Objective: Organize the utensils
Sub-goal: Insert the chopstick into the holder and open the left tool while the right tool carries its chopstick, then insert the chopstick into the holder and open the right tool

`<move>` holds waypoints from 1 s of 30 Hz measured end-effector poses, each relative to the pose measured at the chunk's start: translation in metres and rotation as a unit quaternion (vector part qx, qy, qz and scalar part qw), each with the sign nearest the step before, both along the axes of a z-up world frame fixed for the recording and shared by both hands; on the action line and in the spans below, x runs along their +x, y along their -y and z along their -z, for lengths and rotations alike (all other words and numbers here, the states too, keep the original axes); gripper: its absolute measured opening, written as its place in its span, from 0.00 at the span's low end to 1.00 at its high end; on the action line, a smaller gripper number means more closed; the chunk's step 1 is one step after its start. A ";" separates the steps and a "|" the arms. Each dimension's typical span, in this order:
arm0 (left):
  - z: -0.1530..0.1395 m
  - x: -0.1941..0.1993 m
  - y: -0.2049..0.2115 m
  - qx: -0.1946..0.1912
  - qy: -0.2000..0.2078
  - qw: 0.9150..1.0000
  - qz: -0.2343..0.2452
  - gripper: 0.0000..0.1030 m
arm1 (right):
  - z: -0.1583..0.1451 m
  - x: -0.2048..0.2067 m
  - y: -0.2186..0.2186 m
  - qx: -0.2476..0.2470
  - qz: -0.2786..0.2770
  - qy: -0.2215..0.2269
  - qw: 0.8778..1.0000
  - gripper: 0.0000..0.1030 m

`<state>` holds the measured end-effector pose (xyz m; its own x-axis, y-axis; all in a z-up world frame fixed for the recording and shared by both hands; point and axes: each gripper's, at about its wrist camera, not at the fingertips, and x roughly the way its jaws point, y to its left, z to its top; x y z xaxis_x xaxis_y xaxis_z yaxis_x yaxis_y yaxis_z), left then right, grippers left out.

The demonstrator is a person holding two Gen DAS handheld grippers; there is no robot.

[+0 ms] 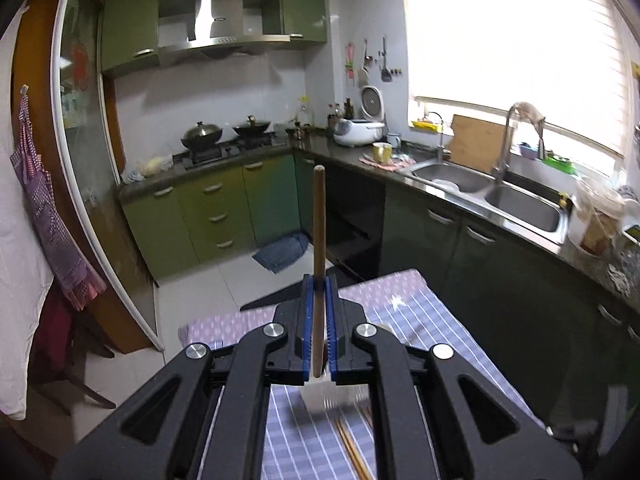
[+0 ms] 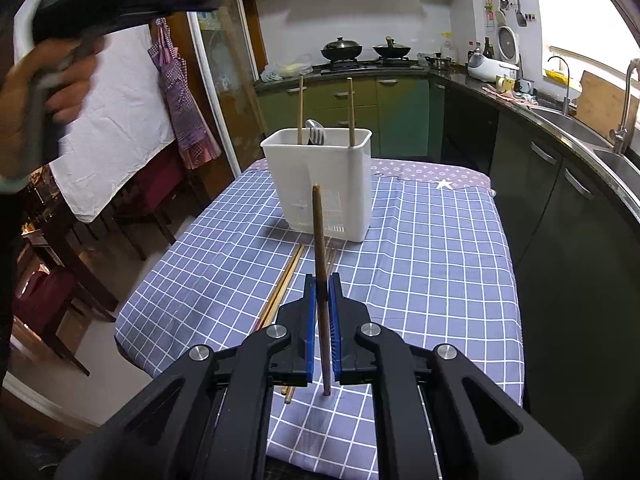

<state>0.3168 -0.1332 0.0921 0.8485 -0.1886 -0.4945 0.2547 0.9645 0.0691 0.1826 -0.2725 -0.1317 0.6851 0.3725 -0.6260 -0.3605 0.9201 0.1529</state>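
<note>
My left gripper point(image 1: 319, 280) is shut on a brown chopstick point(image 1: 319, 240) and holds it upright, high above the table; a white blur, the utensil holder point(image 1: 332, 394), shows below its jaws. My right gripper point(image 2: 322, 278) is shut on another brown chopstick point(image 2: 320, 240), upright above the checked cloth. The white utensil holder point(image 2: 324, 184) stands ahead at the table's far middle, with two chopsticks point(image 2: 300, 110) and a metal spoon point(image 2: 315, 132) in it. Loose chopsticks point(image 2: 284, 284) lie on the cloth in front of it, left of my right gripper.
The blue checked tablecloth point(image 2: 420, 260) covers the table. Dark cabinets and a double sink point(image 1: 500, 196) run along the right. The stove with two woks point(image 1: 224, 132) is at the back. The person's hand with the left gripper point(image 2: 60, 60) is at the upper left.
</note>
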 end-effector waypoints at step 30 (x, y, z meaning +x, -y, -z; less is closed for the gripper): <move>0.055 -0.079 -0.068 -0.025 -0.056 0.998 -0.009 0.31 | -0.160 0.093 -0.039 0.054 0.046 0.190 0.979 0.07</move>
